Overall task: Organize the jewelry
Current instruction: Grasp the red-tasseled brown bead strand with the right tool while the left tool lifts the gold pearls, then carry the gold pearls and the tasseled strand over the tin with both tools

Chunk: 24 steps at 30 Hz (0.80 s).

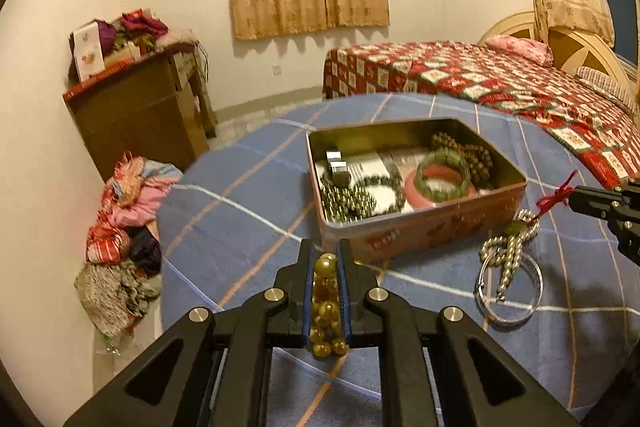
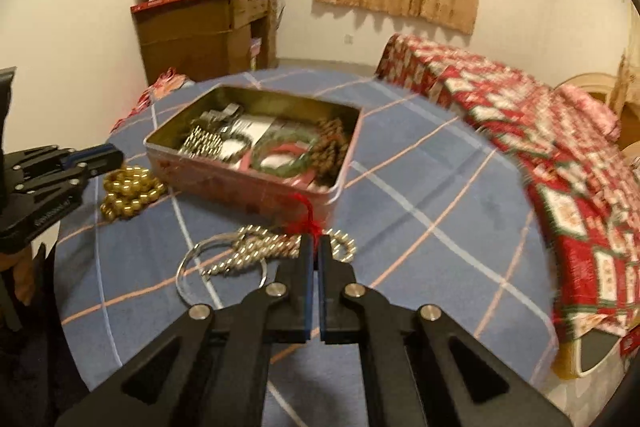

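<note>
An open tin box (image 1: 424, 227) (image 2: 224, 183) on the blue checked table holds several bracelets, bead strings and a metal piece. My left gripper (image 1: 325, 259) is shut on an amber bead bracelet (image 1: 326, 301), which also shows in the right wrist view (image 2: 130, 191) at the tin's left. My right gripper (image 2: 316, 241) is shut on the red cord (image 2: 306, 217) of a silver bead string (image 2: 260, 249). That string (image 1: 510, 247) lies over a silver bangle (image 1: 510, 285) (image 2: 200, 267) in front of the tin.
The round table has a blue checked cloth (image 1: 240, 195) (image 2: 420, 195). A bed with a red patterned quilt (image 1: 480, 79) (image 2: 560, 155) stands to the right. A brown cabinet (image 1: 140, 111) and a pile of clothes (image 1: 124, 227) are at the left.
</note>
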Tool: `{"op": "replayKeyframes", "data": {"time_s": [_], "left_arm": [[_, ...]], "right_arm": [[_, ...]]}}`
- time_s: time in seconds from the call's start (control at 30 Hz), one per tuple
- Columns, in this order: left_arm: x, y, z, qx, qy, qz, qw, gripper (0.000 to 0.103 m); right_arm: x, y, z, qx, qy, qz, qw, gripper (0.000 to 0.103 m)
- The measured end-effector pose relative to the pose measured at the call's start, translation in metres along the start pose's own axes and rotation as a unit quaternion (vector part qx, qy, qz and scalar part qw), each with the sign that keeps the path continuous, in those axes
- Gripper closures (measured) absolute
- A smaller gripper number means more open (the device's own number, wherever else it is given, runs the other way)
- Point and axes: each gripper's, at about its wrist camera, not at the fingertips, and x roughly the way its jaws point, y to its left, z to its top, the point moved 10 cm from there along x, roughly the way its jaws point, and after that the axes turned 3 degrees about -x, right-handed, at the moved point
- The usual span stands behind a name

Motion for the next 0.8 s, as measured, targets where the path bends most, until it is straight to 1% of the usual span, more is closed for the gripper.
{"op": "replayKeyframes", "data": {"time_s": [0.13,0.33,0.63,0.8], "left_arm": [[-0.015,-0.002,0.016,0.007,-0.024,0.004,0.9997,0.093],[-0.030,-0.009,0.035,0.018,-0.048,0.001,0.9987,0.093],[-0.034,-0.015,0.058,0.038,-0.066,0.010,0.9970,0.093],[-0.032,-0.017,0.070,0.052,-0.075,0.018,0.9956,0.093]], "right_arm": [[-0.011,-0.005,0.015,-0.002,-0.022,-0.016,1.000,0.100],[-0.025,-0.010,0.033,-0.008,-0.050,-0.033,0.998,0.100],[-0.033,-0.017,0.057,-0.012,-0.080,-0.048,0.996,0.100],[-0.034,-0.024,0.065,-0.013,-0.089,-0.054,0.994,0.100]]}}
